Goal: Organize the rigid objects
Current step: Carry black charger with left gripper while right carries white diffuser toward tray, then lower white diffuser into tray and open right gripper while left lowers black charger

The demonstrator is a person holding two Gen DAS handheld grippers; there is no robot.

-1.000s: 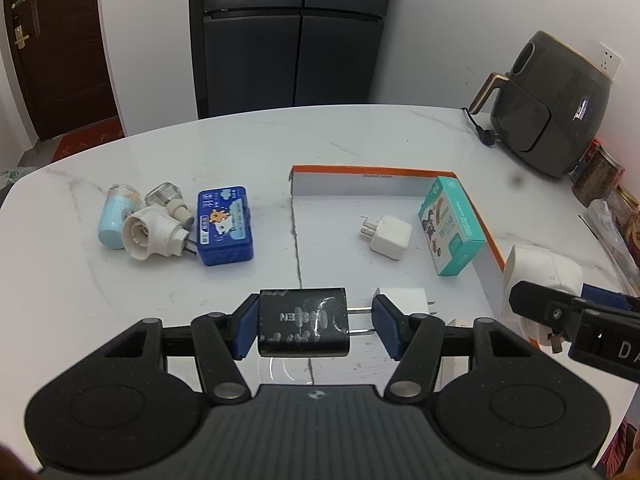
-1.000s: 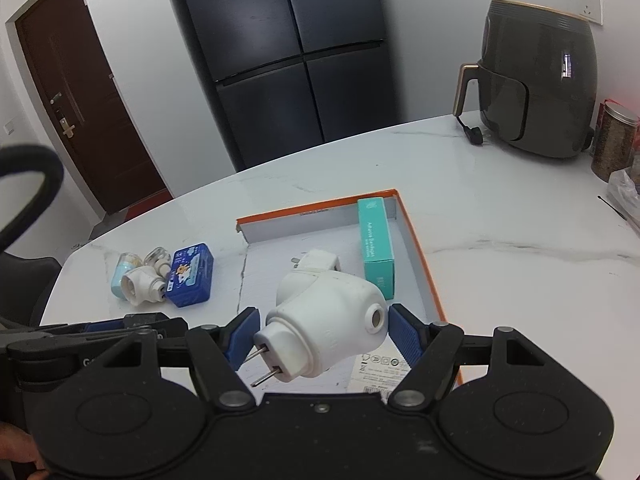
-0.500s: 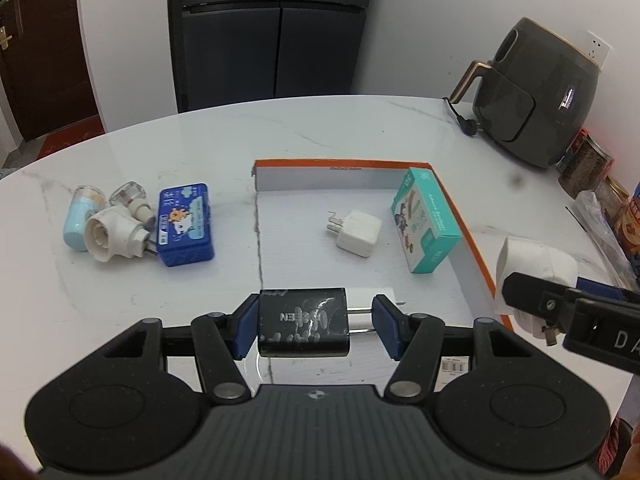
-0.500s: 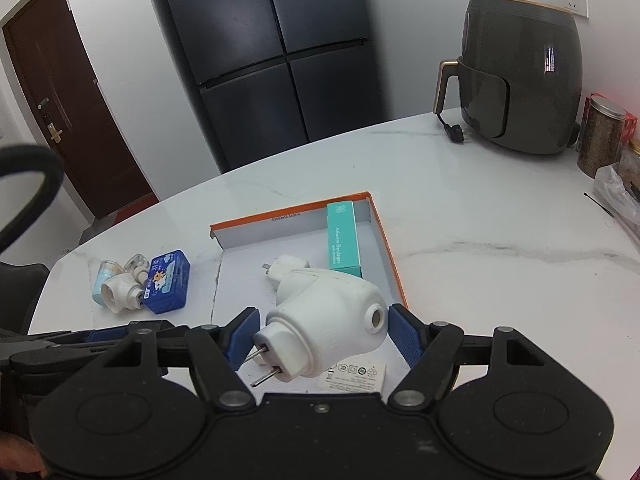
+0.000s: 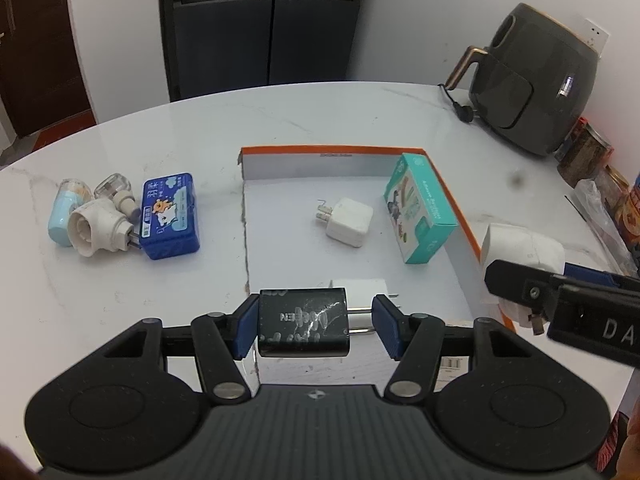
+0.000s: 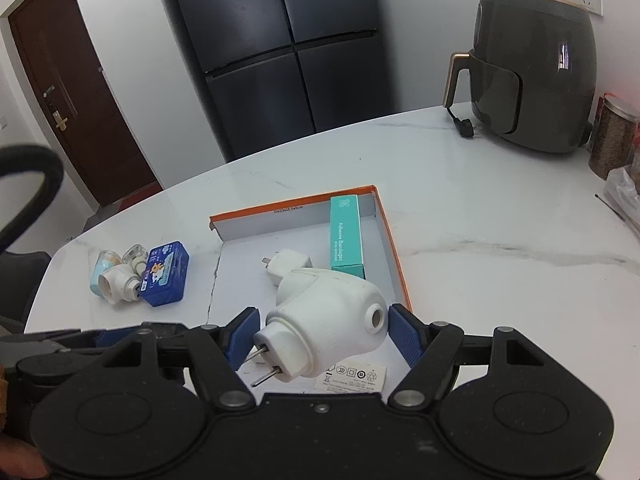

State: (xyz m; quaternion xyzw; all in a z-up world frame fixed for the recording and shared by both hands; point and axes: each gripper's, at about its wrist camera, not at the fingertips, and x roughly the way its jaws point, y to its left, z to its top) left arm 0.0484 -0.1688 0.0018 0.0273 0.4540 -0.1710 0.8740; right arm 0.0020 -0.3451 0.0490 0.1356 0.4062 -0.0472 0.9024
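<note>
My left gripper (image 5: 314,324) is shut on a black charger (image 5: 303,327), its prongs against the right finger, held above the near left part of the orange-edged box lid (image 5: 334,150). My right gripper (image 6: 322,334) is shut on a white plug-in device (image 6: 326,330) with two prongs, above the lid's near right corner; it also shows in the left wrist view (image 5: 520,246). In the lid lie a white charger (image 5: 347,222), a teal box (image 5: 418,208) and another white charger (image 5: 362,285).
Left of the lid on the marble table (image 5: 120,300) sit a blue tin (image 5: 170,216), a white plug-in device (image 5: 100,230) and two small bottles (image 5: 66,208). A dark air fryer (image 5: 536,80) and jars (image 6: 612,136) stand at the far right.
Both grippers have drawn back and risen with their loads still held. The lid and table objects look farther away and have not moved.
</note>
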